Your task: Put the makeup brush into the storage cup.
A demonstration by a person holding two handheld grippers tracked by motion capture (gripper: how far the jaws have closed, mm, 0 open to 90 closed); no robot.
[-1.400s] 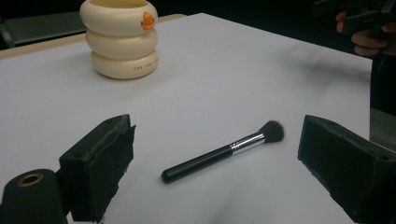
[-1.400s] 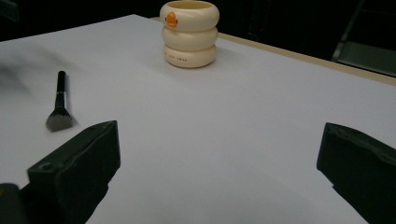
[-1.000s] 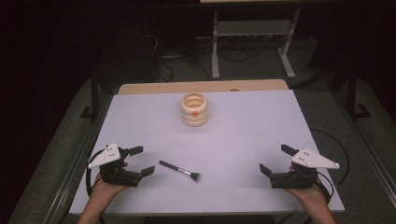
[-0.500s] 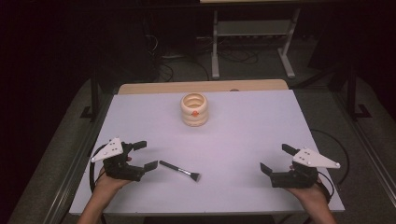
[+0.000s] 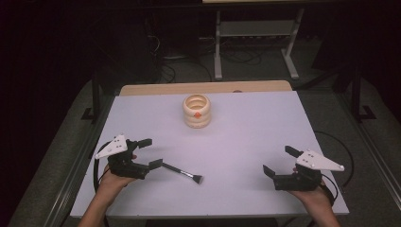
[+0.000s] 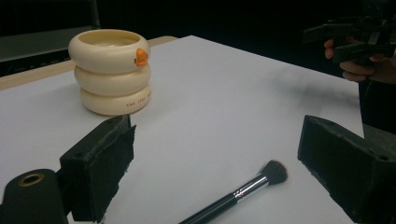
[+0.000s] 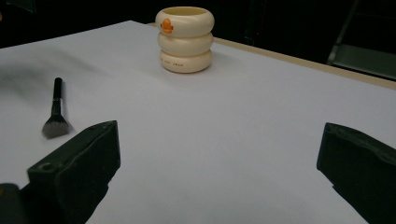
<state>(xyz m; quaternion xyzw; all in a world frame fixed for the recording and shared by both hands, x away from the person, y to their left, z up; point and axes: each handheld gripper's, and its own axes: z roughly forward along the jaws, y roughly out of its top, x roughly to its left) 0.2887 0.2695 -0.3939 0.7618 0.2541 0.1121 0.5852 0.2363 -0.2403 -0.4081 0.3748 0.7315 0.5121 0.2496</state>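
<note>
Fingers (image 5: 158,164) spread beside brush (image 5: 182,173)

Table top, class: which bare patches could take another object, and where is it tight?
Free: the wide stretch between the brush and the right gripper; also both far corners beside the cream holder. Tight: near the left gripper, whose open jaws flank the brush handle.

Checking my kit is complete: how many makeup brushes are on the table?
1. The makeup brush lies flat near the table's front, its handle end between the open jaws of the left gripper. None appears hidden.
</note>
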